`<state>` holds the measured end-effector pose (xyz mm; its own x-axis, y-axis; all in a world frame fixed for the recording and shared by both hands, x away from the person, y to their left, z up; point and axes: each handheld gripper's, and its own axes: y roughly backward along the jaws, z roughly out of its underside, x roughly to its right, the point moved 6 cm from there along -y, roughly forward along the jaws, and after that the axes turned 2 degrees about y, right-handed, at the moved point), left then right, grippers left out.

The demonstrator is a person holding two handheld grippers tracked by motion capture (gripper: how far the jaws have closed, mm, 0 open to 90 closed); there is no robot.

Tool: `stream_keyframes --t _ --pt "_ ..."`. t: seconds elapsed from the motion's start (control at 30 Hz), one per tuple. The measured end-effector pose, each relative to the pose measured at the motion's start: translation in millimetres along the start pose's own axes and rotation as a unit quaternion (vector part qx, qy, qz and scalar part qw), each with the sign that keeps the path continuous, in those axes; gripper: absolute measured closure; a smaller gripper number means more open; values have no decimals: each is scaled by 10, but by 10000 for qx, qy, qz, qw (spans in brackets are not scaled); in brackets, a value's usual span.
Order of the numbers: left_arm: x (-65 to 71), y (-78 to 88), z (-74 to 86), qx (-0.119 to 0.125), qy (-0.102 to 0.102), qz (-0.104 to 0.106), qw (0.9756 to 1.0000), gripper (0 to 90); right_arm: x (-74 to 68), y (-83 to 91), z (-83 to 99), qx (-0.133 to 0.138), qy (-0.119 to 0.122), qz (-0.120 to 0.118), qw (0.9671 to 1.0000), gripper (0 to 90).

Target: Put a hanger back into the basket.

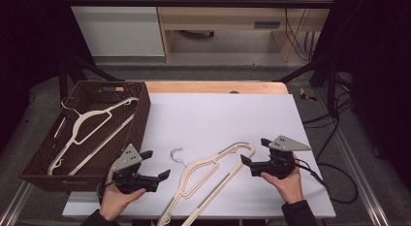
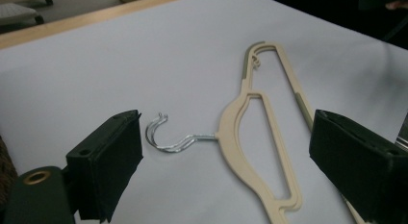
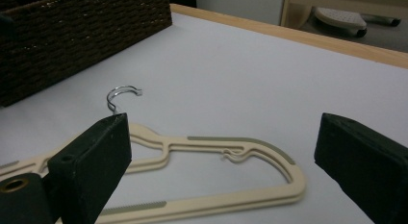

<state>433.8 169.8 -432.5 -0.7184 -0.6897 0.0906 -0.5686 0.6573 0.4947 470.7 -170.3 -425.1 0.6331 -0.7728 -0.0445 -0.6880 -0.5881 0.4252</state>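
A cream hanger (image 1: 208, 180) lies flat on the white table (image 1: 218, 119) between two wide-open, empty grippers. Its long axis runs diagonally: the shoulder end sits just ahead of the right gripper (image 1: 253, 157), the metal hook (image 1: 177, 155) just ahead of the left gripper (image 1: 156, 165).

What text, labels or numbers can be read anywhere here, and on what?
None can be read.
Hanger on the table: plain cream plastic, no marking shows.
Hanger in the wicker basket: no marking shows.
Left hand-held gripper and right hand-held gripper: grey plates bear holes, no lettering.
Cabinet drawer at the back: a dark strip, too small to read.
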Motion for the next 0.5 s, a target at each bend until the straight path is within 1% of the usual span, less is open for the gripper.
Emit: stream_keyframes --t 0.03,0.13,0.17,0.2,0.23,0.27,0.33,0.37,0.5 --pt "2 -17 39 -65 8 14 10000 112 -32 -40 -21 -32 47 -47 10000 62" --pt "4 -54 143 -200 17 33 9998 114 -116 -136 -58 -83 86 -71 9999 67" --pt "2 -59 170 -258 11 35 9997 114 -144 -161 -63 -101 94 -117 9998 69" --pt "3 -61 189 -272 31 58 9996 114 -169 -188 -69 -125 115 -148 9997 70" --pt "7 -61 202 -261 63 84 9996 114 -198 -215 -76 -146 86 -154 9997 73" --pt "10 -61 213 -263 67 103 9996 115 -221 -242 -86 -159 128 -203 9996 74" --pt "17 -60 236 -276 59 130 9995 115 -274 -303 -115 -166 81 -249 9995 79" --pt "23 -63 250 -281 70 145 9995 115 -297 -333 -130 -163 111 -275 9994 83" --pt "34 -60 332 -394 41 192 9990 115 -407 -465 -192 -182 132 -332 9992 99"
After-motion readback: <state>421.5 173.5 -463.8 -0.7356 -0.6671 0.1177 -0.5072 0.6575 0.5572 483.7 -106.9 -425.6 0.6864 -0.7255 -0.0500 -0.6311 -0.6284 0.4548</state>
